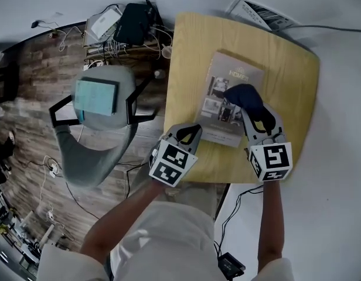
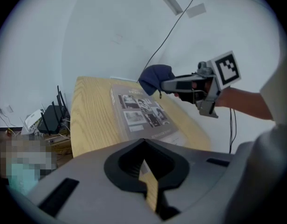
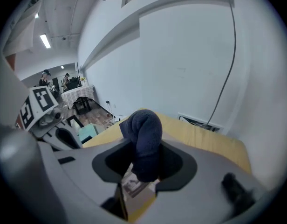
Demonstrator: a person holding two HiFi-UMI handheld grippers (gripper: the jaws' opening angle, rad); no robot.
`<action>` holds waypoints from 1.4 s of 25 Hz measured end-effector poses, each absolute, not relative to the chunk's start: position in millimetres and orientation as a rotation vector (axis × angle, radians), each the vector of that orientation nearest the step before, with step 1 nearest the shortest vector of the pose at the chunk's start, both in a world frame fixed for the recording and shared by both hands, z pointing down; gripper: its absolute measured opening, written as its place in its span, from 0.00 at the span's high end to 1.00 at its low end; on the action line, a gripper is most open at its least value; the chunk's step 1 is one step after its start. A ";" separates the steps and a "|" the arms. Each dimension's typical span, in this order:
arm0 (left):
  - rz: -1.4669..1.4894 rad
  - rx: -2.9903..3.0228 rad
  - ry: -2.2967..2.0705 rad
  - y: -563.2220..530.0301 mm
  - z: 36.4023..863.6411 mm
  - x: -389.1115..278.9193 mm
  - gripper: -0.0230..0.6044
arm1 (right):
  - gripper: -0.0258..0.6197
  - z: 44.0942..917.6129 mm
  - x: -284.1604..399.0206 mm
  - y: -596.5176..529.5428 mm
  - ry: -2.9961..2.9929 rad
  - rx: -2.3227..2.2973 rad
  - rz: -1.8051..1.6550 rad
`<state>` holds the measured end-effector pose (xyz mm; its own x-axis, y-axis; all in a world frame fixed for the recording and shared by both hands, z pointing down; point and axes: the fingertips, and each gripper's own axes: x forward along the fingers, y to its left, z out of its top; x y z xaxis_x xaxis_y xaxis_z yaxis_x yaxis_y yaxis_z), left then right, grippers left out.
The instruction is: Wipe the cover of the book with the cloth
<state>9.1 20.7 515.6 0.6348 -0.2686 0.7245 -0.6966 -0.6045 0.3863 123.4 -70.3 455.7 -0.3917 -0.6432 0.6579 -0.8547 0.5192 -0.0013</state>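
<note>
A grey book with photos on its cover lies in the middle of the wooden table. My right gripper is shut on a dark blue cloth, and the bunched cloth rests over the right part of the cover. In the right gripper view the cloth fills the jaws, with the book just below. My left gripper hovers at the book's near left corner, shut with nothing in it. From the left gripper view I see the book, the cloth and the right gripper beyond my left gripper.
A grey chair stands left of the table. A black router and tangled cables lie on the wooden floor behind it. A printed box lies past the table's far edge. A white wall lies beyond the table.
</note>
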 end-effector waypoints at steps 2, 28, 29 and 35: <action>0.827 2.179 -0.736 25.7 518.0 8.3 0.95 | 0.72 458.6 124.0 -88.3 -2.149 1.243 0.452; 0.810 2.181 -0.669 36.1 525.5 4.3 0.95 | 0.72 524.6 91.7 -176.2 -2.110 1.158 0.410; 0.811 2.182 -0.664 36.0 525.1 4.5 0.95 | 0.72 524.5 91.3 -174.1 -2.110 1.158 0.413; 0.807 2.192 -0.649 36.2 525.2 6.1 0.95 | 0.72 524.7 89.2 -158.3 -2.112 1.135 0.406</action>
<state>6.1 36.2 525.2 0.6796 -0.2057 0.7041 -0.6436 -0.6278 0.4378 89.2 -158.3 524.7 -0.3752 -0.6041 0.7031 -0.8218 0.5676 0.0491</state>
